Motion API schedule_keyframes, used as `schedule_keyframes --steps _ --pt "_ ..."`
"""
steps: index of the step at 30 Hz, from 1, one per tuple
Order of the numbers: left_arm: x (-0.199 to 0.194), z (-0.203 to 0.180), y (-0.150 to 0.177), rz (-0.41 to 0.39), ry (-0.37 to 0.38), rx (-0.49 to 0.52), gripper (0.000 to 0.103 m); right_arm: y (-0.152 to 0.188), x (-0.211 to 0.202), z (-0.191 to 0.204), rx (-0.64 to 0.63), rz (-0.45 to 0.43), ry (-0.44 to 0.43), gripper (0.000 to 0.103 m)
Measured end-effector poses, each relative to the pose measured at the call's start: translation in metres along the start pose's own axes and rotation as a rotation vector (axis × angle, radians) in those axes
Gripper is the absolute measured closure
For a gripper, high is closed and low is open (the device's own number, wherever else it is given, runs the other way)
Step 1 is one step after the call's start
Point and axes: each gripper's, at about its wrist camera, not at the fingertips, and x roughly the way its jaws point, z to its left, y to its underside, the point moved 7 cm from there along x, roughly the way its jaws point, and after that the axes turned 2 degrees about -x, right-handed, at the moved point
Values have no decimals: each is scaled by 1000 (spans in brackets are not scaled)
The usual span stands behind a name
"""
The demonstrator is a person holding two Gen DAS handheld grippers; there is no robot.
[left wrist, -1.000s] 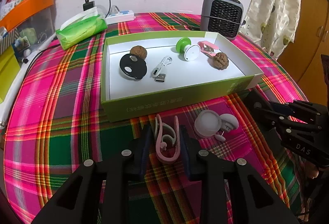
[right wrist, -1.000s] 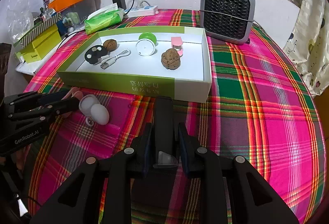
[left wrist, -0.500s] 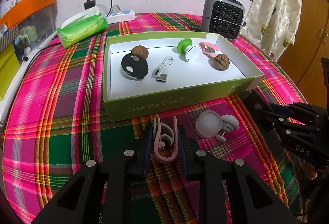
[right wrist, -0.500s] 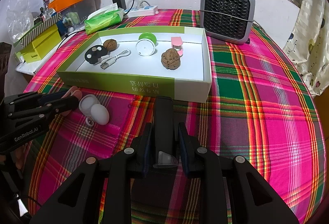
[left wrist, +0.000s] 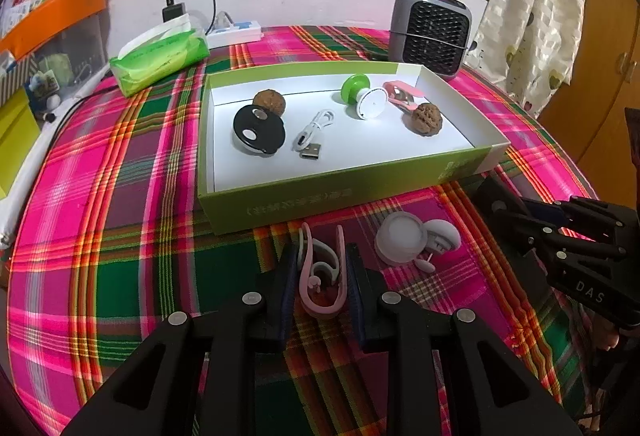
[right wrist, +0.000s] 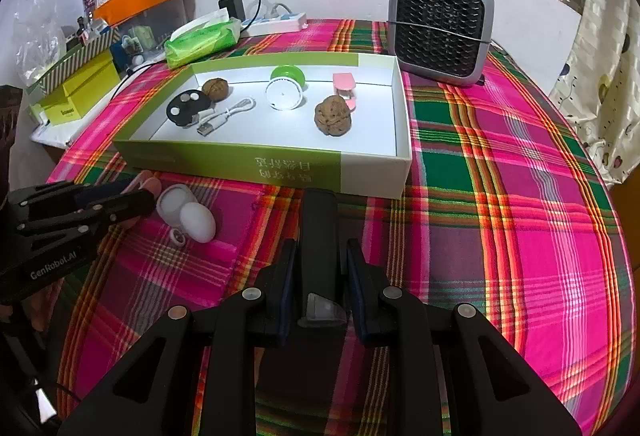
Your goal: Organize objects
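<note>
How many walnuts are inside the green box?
2. One walnut lies at the far left of the green box, behind the black disc; the other walnut lies near the right side.

**Around the Edges of the Plaid Desk**

A desk (right wrist: 520, 164) draped in pink, green and orange plaid carried a grey fan heater (right wrist: 440, 32) at its far right corner, standing upright against the white wall. A green tissue pack (left wrist: 160, 58) lay at the far left, with a white power strip (left wrist: 236, 34) and a black charger (left wrist: 174, 12) plugged in just behind it. A spotted curtain (left wrist: 532, 8) hung at right. Yellow boxes (right wrist: 80, 96) sat beside the desk.
</note>
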Motion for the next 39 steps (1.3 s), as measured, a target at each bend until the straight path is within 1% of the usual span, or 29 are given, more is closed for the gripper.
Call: schedule_keyframes --steps 16,23,39 --pt "-25 -10 -8 -55 2 24 82 -7 -17 6 -3 -42 -19 79" --pt "-29 -12 -12 -70 1 25 82 -11 -21 6 -10 -55 -21 79" --pt "-36 -7 -30 -103 -16 20 82 -37 -24 10 -27 -90 -53 79"
